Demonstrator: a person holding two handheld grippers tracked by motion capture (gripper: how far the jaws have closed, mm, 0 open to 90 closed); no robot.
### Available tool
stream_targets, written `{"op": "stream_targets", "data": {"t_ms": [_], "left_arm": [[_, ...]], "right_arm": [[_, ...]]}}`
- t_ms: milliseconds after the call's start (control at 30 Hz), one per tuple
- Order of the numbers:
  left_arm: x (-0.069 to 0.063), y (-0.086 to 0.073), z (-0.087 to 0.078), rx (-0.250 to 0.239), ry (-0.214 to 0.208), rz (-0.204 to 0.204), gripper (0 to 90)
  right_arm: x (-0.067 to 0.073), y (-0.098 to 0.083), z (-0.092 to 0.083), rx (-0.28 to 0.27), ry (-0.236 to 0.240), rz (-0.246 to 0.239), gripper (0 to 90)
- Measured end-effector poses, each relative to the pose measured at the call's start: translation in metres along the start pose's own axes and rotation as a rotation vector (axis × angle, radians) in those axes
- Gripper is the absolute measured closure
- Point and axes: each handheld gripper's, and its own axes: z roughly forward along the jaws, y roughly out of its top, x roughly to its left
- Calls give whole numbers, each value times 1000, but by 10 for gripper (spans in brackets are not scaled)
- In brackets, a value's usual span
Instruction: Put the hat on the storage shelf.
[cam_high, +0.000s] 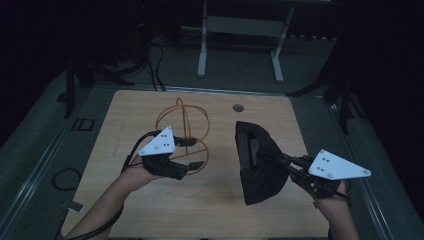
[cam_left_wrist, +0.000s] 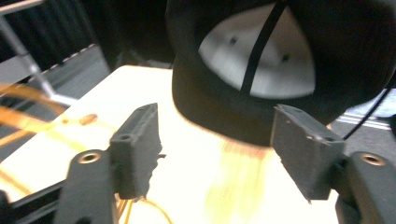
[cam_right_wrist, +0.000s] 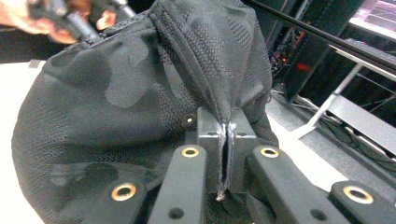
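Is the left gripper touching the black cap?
Apart. In the left gripper view the left gripper has open jaws with bare table between them; the black cap lies beyond.

Dark lab; test table (cam_high: 150, 210); cables (cam_high: 155, 70); equipment rack (cam_right_wrist: 299, 56)

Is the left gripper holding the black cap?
No: the left gripper has open jaws with nothing between them, while the right gripper pinches the black cap.
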Motion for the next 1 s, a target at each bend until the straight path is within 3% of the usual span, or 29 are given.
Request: {"op": "stream_targets", "data": {"t_ms": [133, 200, 267, 533, 667, 900, 1000], "left_arm": [[1, -17, -7, 22, 33, -38, 247], [1, -25, -8, 34, 24, -75, 191], [-1, -32, -10, 55, 38, -71, 174], [-5, -68, -15, 46, 74, -141, 95], [-6, -90, -19, 17, 129, -167, 71], [-6, -123, -28, 1, 224, -198, 50], [-5, -136, -34, 8, 268, -229, 51]], "right_arm": [[-6, 5, 2, -4, -18, 11, 873], [-9, 6, 3, -9, -20, 19, 873], [-12, 7, 4, -13, -27, 30, 873], [-18, 10, 8, -29, -45, 47, 872], [-23, 12, 11, -29, -53, 49, 872], [-33, 20, 17, -34, -70, 56, 872], [-37, 25, 20, -32, -75, 56, 872]]}}
